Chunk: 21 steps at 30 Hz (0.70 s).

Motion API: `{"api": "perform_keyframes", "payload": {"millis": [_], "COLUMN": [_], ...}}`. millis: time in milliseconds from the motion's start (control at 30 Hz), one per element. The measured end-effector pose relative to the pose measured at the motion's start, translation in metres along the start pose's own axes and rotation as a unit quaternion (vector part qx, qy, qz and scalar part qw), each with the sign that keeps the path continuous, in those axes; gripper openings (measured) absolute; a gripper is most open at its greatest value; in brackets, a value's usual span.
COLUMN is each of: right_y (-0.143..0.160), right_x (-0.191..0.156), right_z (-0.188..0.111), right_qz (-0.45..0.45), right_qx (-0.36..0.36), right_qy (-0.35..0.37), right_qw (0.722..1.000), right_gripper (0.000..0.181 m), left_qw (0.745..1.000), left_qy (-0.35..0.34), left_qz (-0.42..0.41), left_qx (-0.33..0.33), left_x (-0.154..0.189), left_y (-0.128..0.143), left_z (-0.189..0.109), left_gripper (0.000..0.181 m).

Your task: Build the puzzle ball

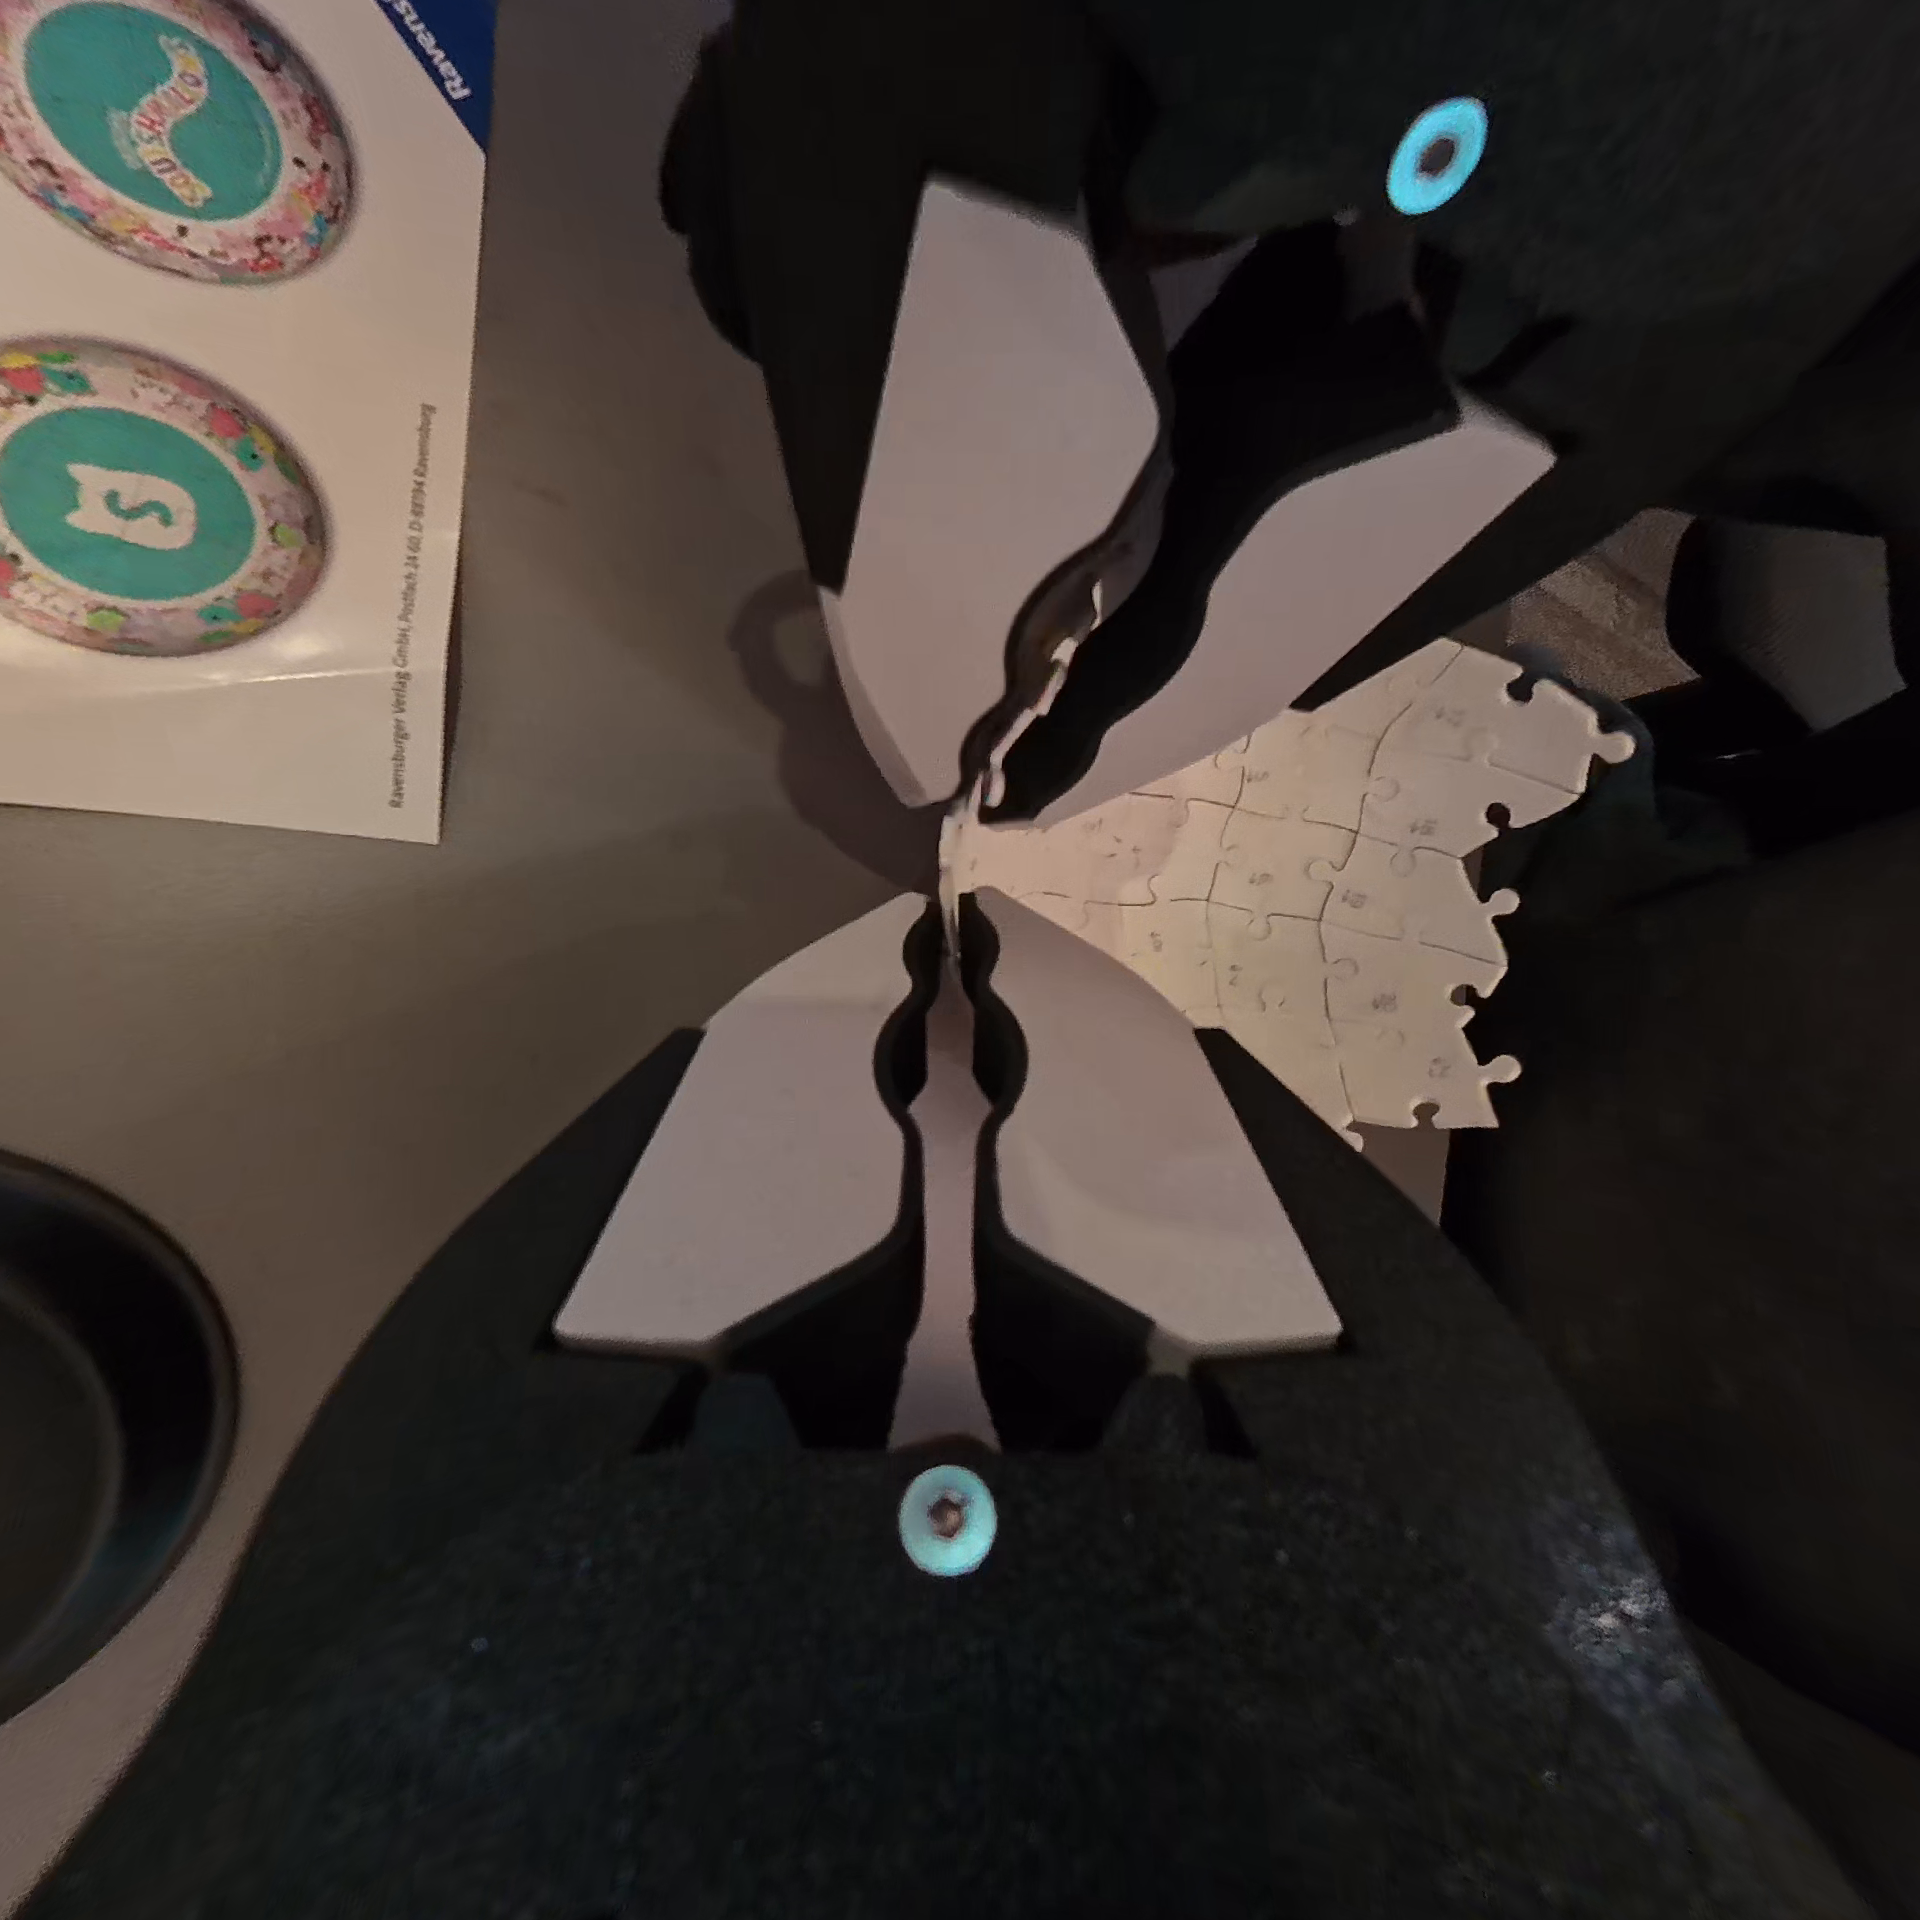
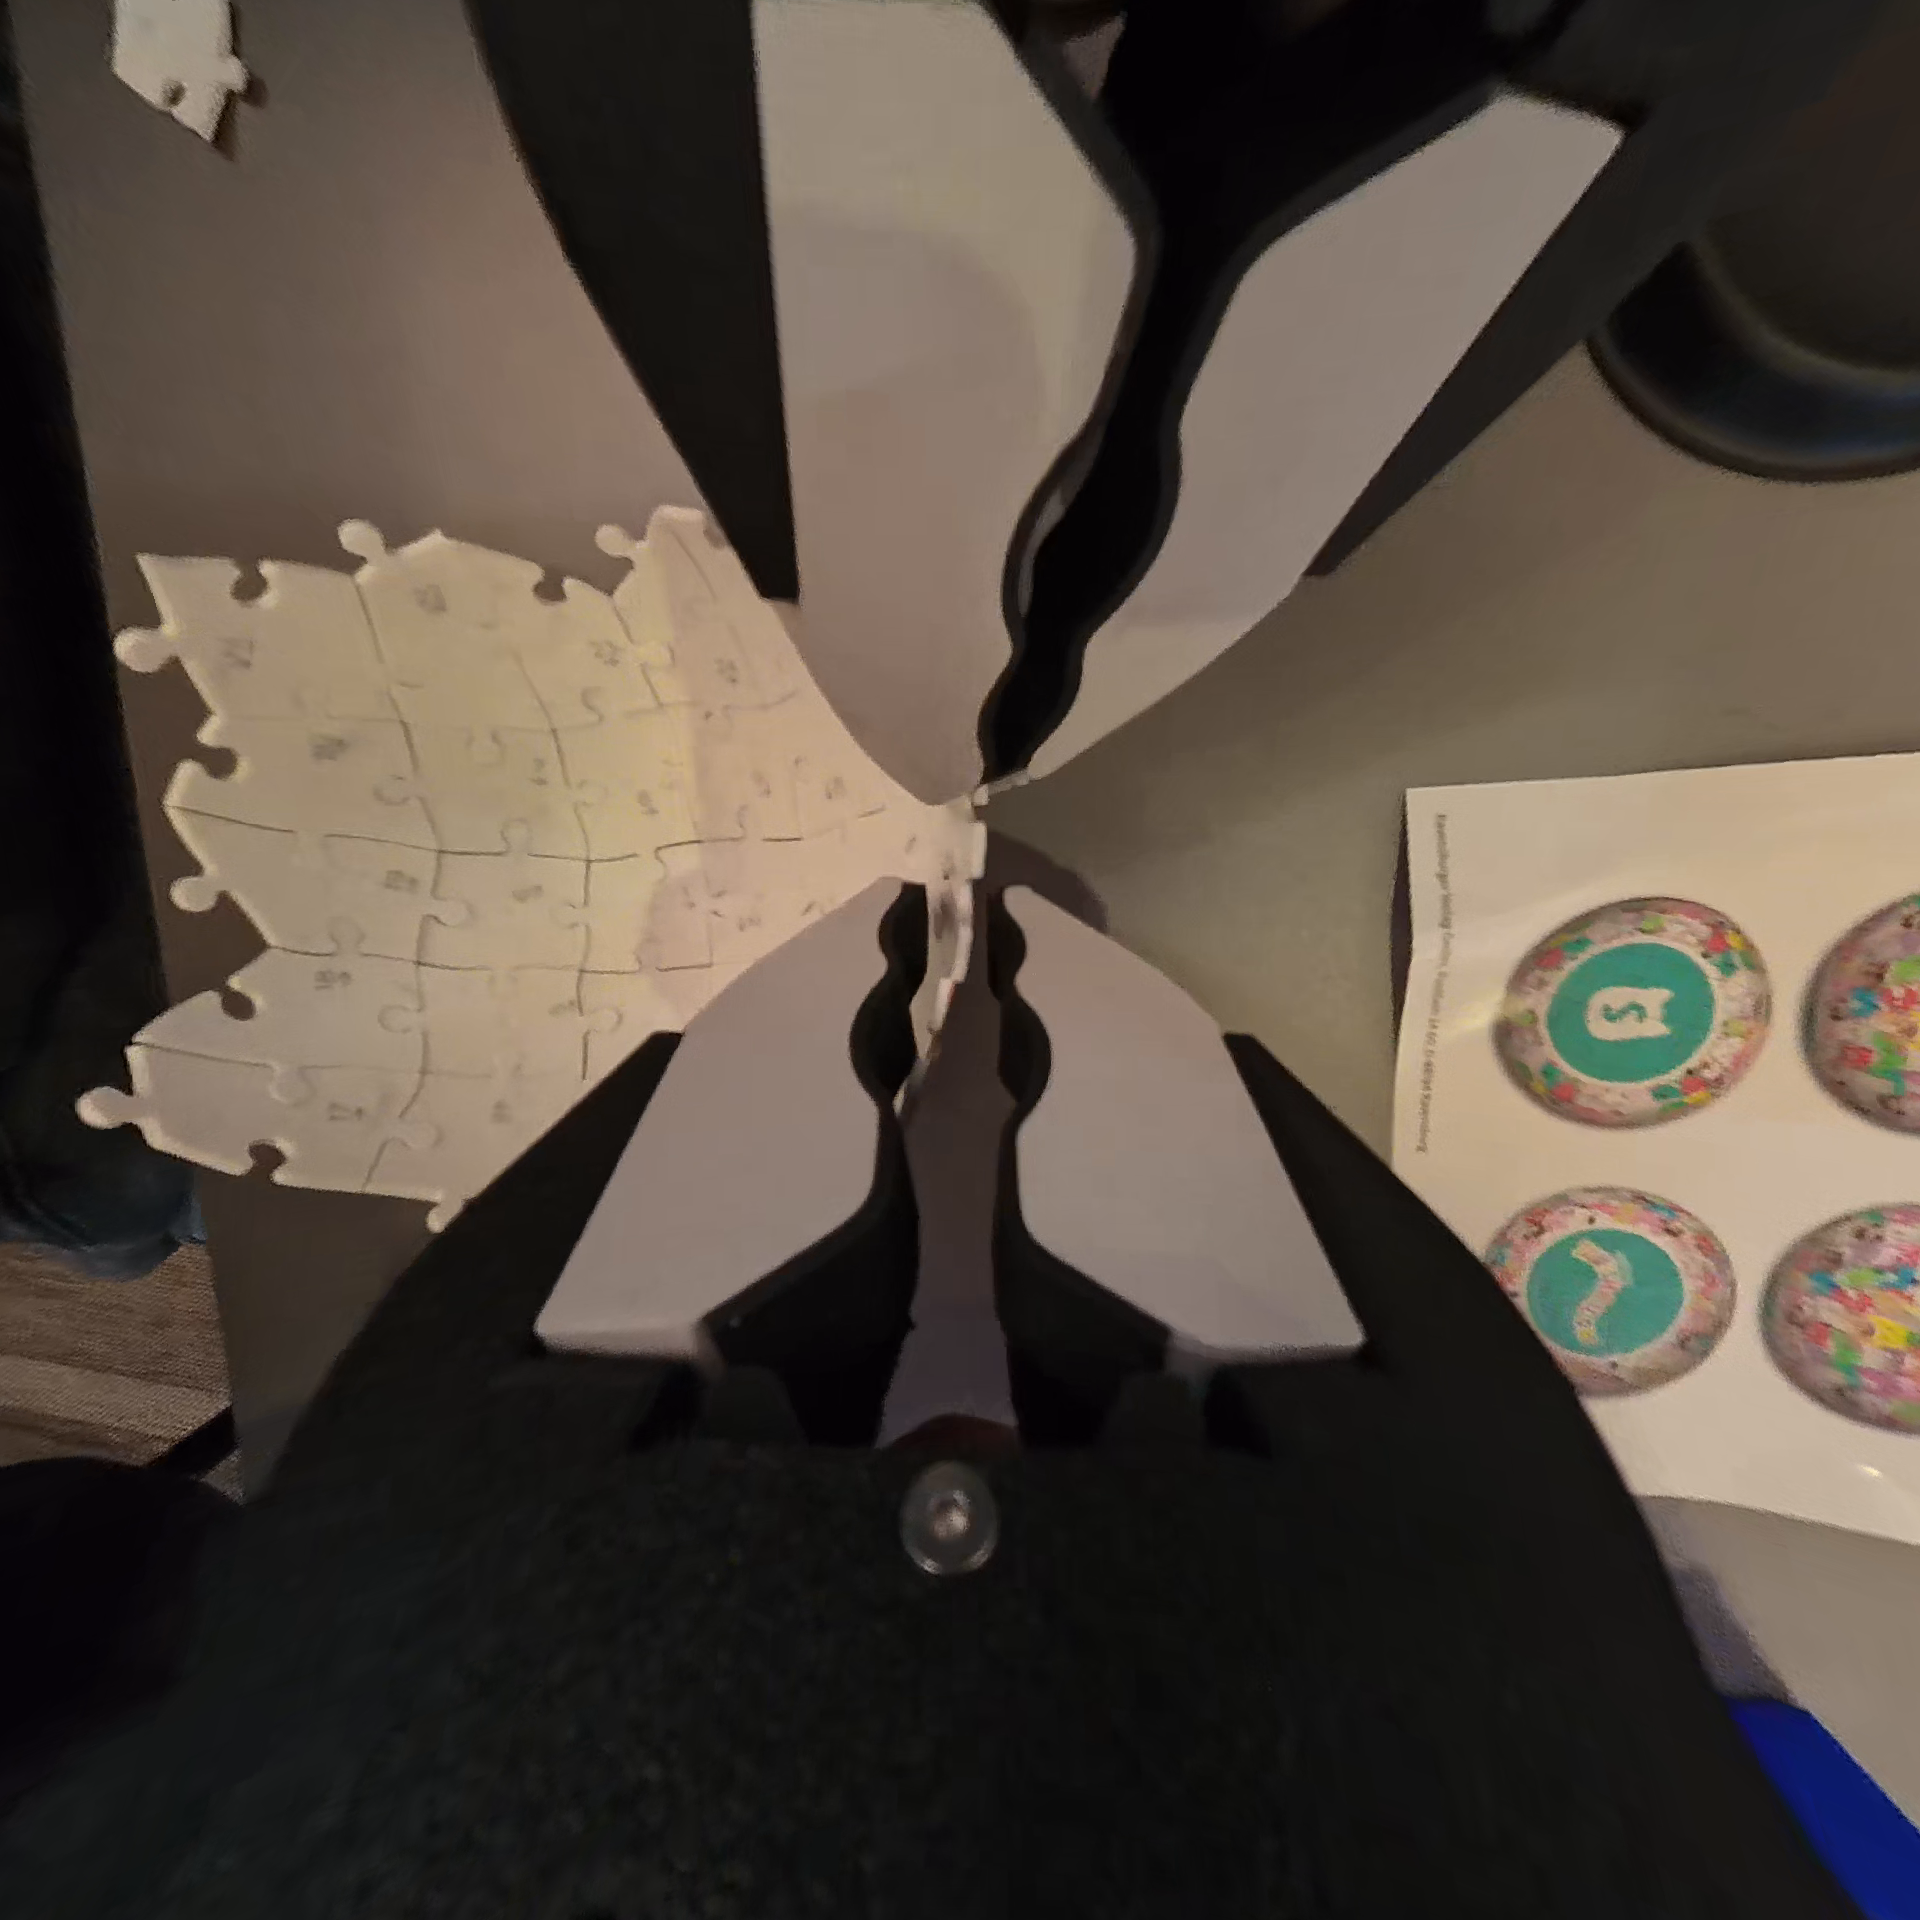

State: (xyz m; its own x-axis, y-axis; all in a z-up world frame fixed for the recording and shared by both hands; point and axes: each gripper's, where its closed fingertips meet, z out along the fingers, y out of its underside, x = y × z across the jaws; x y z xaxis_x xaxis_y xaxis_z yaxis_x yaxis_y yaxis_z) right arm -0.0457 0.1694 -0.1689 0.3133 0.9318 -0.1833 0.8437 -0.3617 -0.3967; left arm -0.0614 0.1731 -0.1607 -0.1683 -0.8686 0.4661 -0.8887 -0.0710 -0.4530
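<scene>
A curved, joined section of white puzzle pieces (image 1: 1351, 883), back side up with numbers on it, is held above the grey table; it also shows in the right wrist view (image 2: 416, 831). My left gripper (image 1: 951, 920) is shut on the section's pointed corner. My right gripper (image 2: 961, 904) is shut on a single puzzle piece (image 2: 945, 956), held edge-on against that same corner. The two grippers meet tip to tip: the right gripper (image 1: 987, 805) comes in from the top of the left wrist view, and the left gripper (image 2: 997, 779) from the top of the right wrist view.
A printed sheet (image 1: 312, 623) with pictures of the finished ball lies on the table (image 1: 623, 987); it also shows in the right wrist view (image 2: 1662, 1143). A black round container (image 1: 83, 1403) stands nearby. A small cluster of joined pieces (image 2: 187, 62) lies farther off. Carpeted floor (image 2: 83, 1330) shows past the table edge. My left and right fingertips are right by each other.
</scene>
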Motion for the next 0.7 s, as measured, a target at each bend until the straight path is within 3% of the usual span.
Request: {"api": "perform_keyframes", "payload": {"millis": [233,433,700], "right_y": [-0.002,-0.002,0.004], "right_x": [-0.001,0.003,0.005], "right_z": [0.001,-0.009,-0.029], "right_qz": [-0.001,-0.024,-0.019], "right_qx": [0.007,-0.002,-0.005], "right_qy": [-0.008,0.043,0.076], "right_qw": [1.000,0.999,0.997], "right_gripper": [0.006,0.023,0.014], "left_qw": [1.000,1.000,1.000], "left_qy": [0.001,0.003,-0.001], "left_qz": [0.000,0.001,0.005], "left_qx": [0.003,0.003,0.007], "left_x": [-0.001,-0.001,-0.001], "left_y": [0.002,0.002,0.000], "left_z": [-0.001,0.001,0.000], "left_gripper": [0.002,0.002,0.002]}}
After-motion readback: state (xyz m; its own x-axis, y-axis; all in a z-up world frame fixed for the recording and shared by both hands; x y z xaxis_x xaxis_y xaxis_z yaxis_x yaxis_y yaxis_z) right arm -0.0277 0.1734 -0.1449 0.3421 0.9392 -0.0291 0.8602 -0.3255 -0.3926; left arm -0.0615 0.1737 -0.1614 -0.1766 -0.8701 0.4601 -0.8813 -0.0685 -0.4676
